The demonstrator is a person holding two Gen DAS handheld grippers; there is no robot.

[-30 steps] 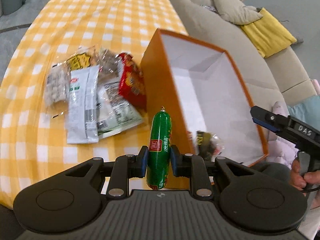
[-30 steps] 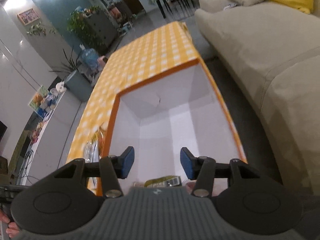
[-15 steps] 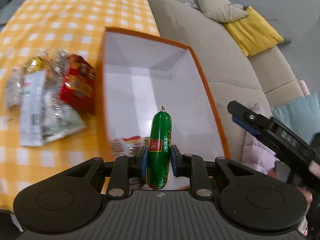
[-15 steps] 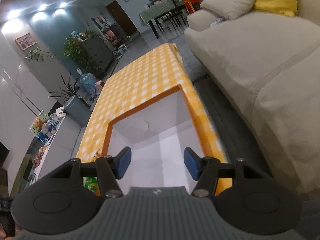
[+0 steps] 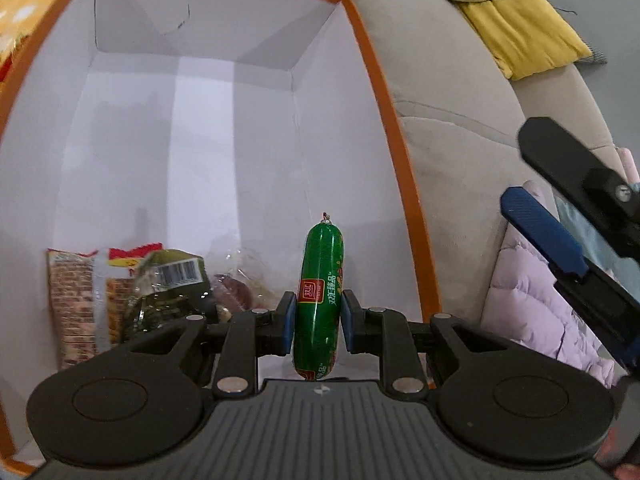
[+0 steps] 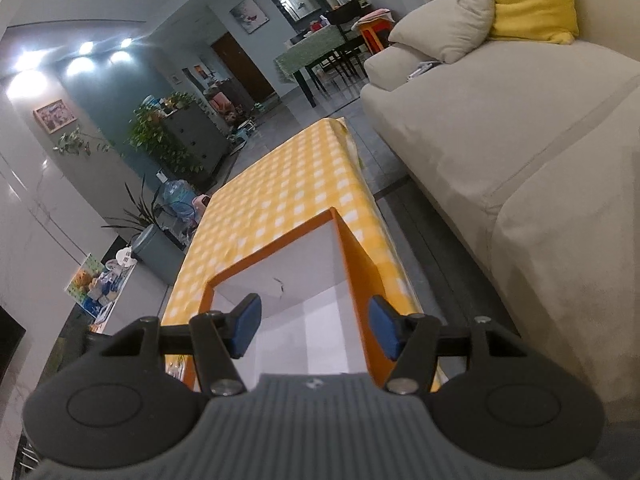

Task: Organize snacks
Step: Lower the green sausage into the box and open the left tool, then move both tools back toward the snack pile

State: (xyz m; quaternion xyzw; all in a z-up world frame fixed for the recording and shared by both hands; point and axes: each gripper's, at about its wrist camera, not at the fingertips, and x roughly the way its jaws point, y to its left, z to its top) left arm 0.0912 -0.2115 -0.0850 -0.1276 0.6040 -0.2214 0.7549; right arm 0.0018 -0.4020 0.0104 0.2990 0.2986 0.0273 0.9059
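My left gripper (image 5: 318, 322) is shut on a green sausage stick (image 5: 320, 276) that stands upright between the blue pads, held over the open orange box (image 5: 394, 128) with white inner walls. Several snack packets (image 5: 132, 292) lie on the box floor at its near left. In the left wrist view my right gripper (image 5: 560, 236) shows at the right, outside the box. In its own view the right gripper (image 6: 314, 330) is open with nothing between its fingers, hovering above the near end of the orange box (image 6: 362, 276).
The box stands on a table with a yellow checked cloth (image 6: 288, 192). A beige sofa (image 6: 500, 128) with a yellow cushion (image 5: 520, 28) runs along the right of the table. A pink padded garment (image 5: 536, 312) lies below the right gripper.
My left gripper carried the sausage from beside the snack pile rightwards and down over the box; the pile has left its view. My right gripper drew back from the box and opened wider.
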